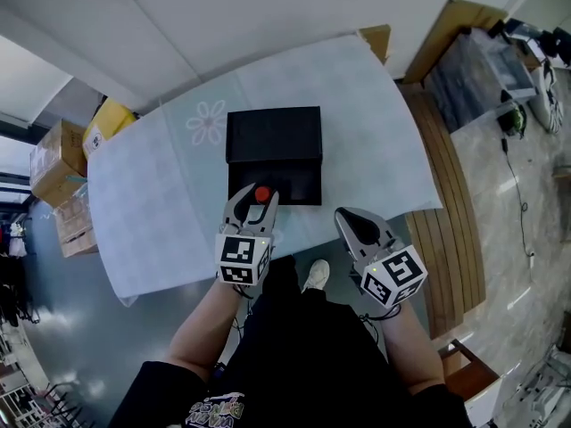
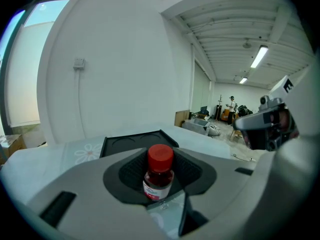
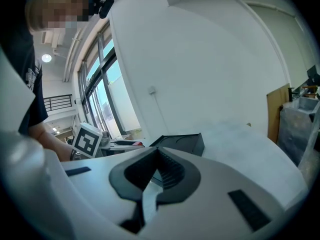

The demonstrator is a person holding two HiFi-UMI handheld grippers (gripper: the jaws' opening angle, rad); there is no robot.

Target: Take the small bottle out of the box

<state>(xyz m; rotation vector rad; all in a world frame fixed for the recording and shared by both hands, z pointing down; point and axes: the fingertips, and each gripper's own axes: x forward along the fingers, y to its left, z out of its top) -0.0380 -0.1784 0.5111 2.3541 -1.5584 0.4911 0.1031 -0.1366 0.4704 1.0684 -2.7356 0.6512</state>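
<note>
A small bottle [image 1: 261, 194] with a red cap and red liquid is clamped upright between the jaws of my left gripper [image 1: 254, 200], over the near edge of the open black box [image 1: 275, 184]. In the left gripper view the bottle [image 2: 160, 171] stands between the dark pads, with the black box [image 2: 134, 142] behind it. My right gripper [image 1: 353, 223] hovers near the table's front edge, right of the box, its jaws shut with nothing between them [image 3: 155, 171]. The right gripper view shows the black box [image 3: 182, 141] ahead.
A white cloth with a flower print covers the table [image 1: 152, 194]. The box's lid [image 1: 273, 133] lies flat behind the box. Cardboard boxes [image 1: 61, 181] stand on the floor at the left, and a wooden platform [image 1: 455, 212] runs along the right.
</note>
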